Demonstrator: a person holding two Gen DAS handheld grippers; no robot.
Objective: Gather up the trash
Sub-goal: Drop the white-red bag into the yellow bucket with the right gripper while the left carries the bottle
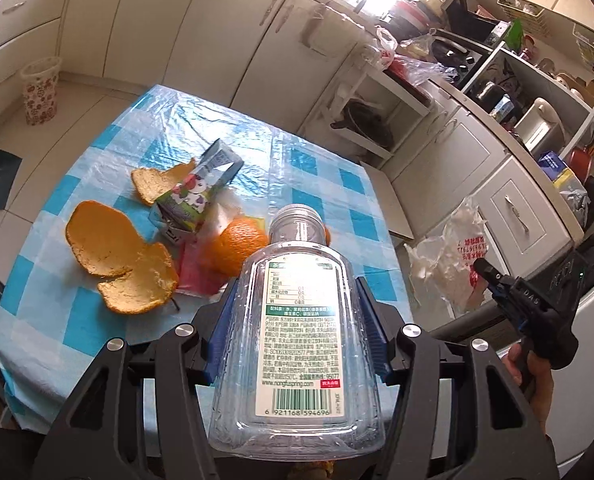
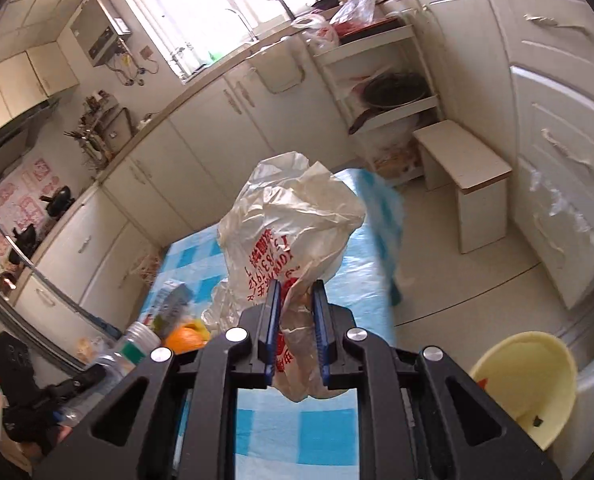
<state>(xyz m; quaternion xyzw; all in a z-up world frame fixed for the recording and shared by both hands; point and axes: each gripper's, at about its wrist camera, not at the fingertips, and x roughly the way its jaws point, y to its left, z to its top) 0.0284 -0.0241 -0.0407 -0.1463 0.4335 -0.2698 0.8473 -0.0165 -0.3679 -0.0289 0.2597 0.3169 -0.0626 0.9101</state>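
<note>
My left gripper (image 1: pixel 295 300) is shut on a clear plastic bottle (image 1: pixel 297 340) with a green and white label, held above the table's near edge. Beyond it on the blue checked tablecloth (image 1: pixel 97 152) lie orange peels (image 1: pixel 117 256), a small juice carton (image 1: pixel 199 192), an orange piece (image 1: pixel 233 248) and a pink wrapper (image 1: pixel 195 276). My right gripper (image 2: pixel 295 308) is shut on a white plastic bag (image 2: pixel 289 224) with red print, held up over the table. That bag (image 1: pixel 453 256) and right gripper (image 1: pixel 493 276) show at the right in the left wrist view.
A yellow bin (image 2: pixel 529 380) stands on the floor at the lower right of the right wrist view. A patterned basket (image 1: pixel 41 92) stands by the far cabinets. A white stool (image 2: pixel 465 184) stands beside the table. Kitchen cabinets and cluttered counters surround the table.
</note>
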